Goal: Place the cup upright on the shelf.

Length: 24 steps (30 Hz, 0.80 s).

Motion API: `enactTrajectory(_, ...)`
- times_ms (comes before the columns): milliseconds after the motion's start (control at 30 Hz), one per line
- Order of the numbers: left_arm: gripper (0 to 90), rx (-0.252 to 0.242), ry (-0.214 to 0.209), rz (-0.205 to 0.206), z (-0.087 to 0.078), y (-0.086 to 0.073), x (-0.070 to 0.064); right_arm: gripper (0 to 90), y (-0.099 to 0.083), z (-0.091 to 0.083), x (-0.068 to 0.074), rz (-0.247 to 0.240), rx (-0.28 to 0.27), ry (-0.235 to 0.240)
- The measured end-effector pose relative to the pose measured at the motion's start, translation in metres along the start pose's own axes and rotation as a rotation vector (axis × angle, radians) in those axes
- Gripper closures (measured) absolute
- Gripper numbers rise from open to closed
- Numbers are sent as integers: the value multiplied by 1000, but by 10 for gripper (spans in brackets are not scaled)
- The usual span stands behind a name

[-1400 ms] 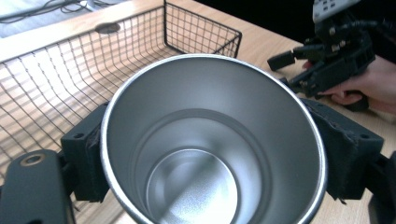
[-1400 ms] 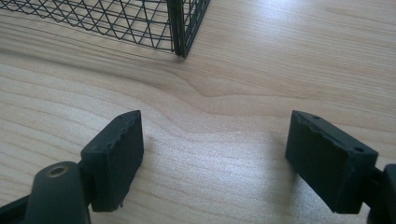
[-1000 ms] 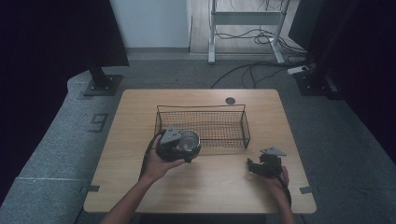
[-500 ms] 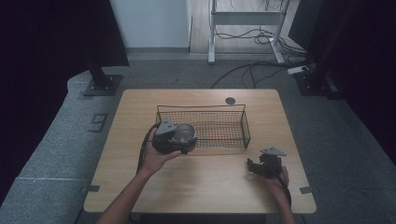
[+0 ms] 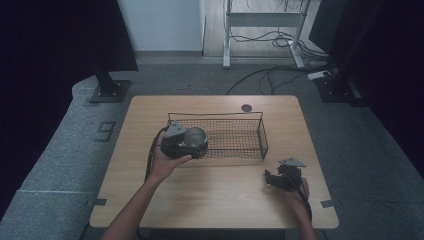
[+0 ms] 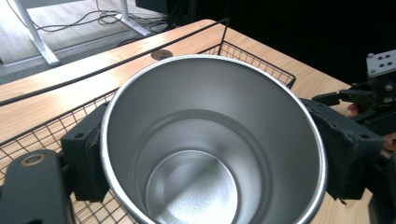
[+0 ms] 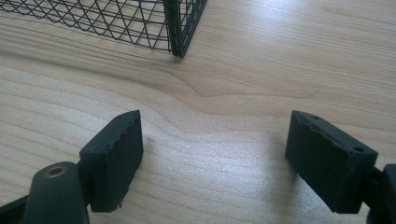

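Observation:
A shiny steel cup, empty inside, is clamped between the black pads of my left gripper. I hold it at the left end of the black wire basket, above its mesh floor. I cannot tell whether the cup touches the mesh. My right gripper rests low on the wooden table near the front right. It stands open with only bare wood between its jaws, and the basket's corner is just ahead of it.
A round cable hole lies in the table behind the basket. The rest of the basket holds nothing. My right gripper also shows past the cup. Dark curtains, stands and floor cables surround the table.
My left gripper has carried the cup away from me, from the basket's front edge to over its left end. The right gripper has stayed still.

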<state>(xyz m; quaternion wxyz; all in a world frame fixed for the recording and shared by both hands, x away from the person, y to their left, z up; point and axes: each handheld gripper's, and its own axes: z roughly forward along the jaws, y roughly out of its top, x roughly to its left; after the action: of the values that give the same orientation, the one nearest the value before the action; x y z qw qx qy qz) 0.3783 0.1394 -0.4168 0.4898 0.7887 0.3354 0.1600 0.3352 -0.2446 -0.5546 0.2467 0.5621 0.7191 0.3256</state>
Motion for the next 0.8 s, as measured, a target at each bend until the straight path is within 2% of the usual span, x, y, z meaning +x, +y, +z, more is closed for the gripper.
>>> enactTrajectory(367,143,4,2,-33,4,7,14,187,0,0,0,1,0,0)
enactTrajectory(800,143,-1,21,-36,9,17,27,188,0,0,0,0,0,0)
